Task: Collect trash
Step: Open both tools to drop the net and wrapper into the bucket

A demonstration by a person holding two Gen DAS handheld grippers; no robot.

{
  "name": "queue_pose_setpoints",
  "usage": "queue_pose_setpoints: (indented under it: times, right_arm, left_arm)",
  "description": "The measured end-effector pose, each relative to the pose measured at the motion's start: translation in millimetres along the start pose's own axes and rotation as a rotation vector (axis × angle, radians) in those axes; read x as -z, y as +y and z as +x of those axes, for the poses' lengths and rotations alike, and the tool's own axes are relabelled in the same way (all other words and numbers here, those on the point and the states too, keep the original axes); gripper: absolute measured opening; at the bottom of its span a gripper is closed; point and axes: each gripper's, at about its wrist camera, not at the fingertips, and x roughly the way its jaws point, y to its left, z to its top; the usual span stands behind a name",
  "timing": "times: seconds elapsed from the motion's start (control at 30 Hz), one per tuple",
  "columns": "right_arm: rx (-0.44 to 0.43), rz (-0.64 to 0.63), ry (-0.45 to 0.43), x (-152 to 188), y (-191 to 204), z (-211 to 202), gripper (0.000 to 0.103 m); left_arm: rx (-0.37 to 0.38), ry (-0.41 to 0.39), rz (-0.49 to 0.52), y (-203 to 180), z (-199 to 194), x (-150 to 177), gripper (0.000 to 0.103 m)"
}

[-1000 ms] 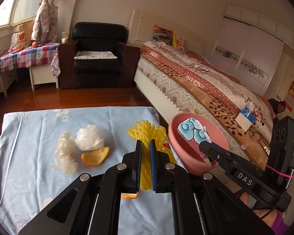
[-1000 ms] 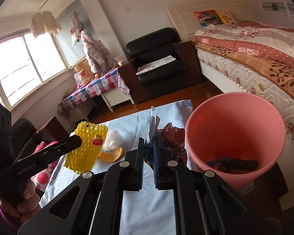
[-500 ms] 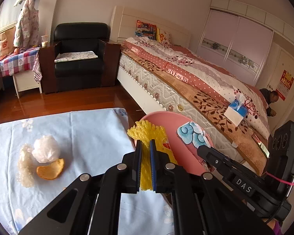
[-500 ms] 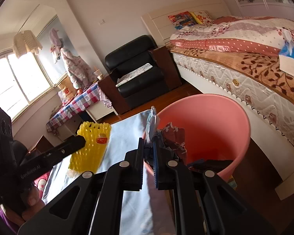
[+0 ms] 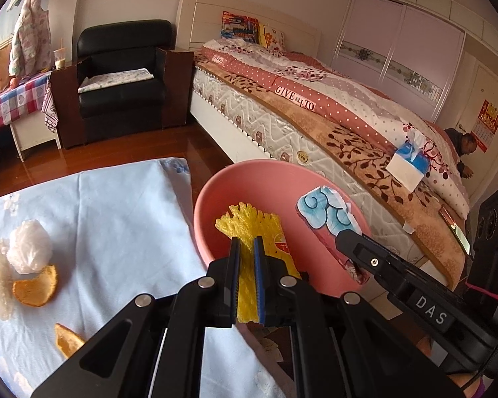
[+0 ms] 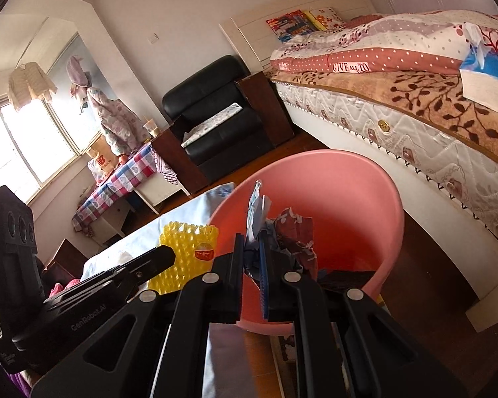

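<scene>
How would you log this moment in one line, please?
left gripper: shut on yellow foam net | right gripper: shut on wrapper | both over pink bin

A smooth pink plastic bin (image 5: 215,205) with a faint sheen stands beside a table draped in pale blue, matt cotton-like cloth (image 5: 109,219). The yellow foam fruit net (image 5: 249,225) shows a rough, open mesh; the crumpled printed wrapper with blue cloud pattern (image 5: 328,212) looks like glossy paper or film. Both black grippers look like matt plastic with bright metal screw heads, blue ribbed pads lining the fingers (image 5: 258,265). A white translucent plastic wad (image 5: 30,247) and dull, pitted orange peel (image 5: 36,287) lie on the cloth. The reddish wooden floor (image 5: 199,146) gleams; the black leather-look armchair (image 5: 123,76) shines softly.
</scene>
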Motion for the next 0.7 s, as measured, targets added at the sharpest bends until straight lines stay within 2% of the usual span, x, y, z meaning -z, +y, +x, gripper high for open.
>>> queue_pose_setpoints:
  times: [0.3,0.37,0.43,0.5,0.6,0.7]
  right_arm:
    - [0.017,0.005,0.023,2,-11,7,0.009]
    - [0.015,0.006,0.032,2,-11,9,0.009]
    - [0.025,0.005,0.044,2,-11,12,0.009]
    - [0.033,0.006,0.051,2,-11,14,0.011]
    - [0.04,0.008,0.049,3,-11,14,0.027]
    - [0.041,0.006,0.044,3,-11,12,0.032]
  left_arm:
    - [0.01,0.036,-0.021,-8,25,0,0.01]
    - [0.007,0.038,-0.032,-6,26,1,0.017]
    - [0.004,0.034,-0.033,-5,26,1,0.035]
    - [0.009,0.024,-0.033,-5,25,0,0.039]
    - [0.018,0.018,-0.034,-5,22,-1,0.04]
    - [0.01,0.005,-0.024,-5,16,-1,0.04]
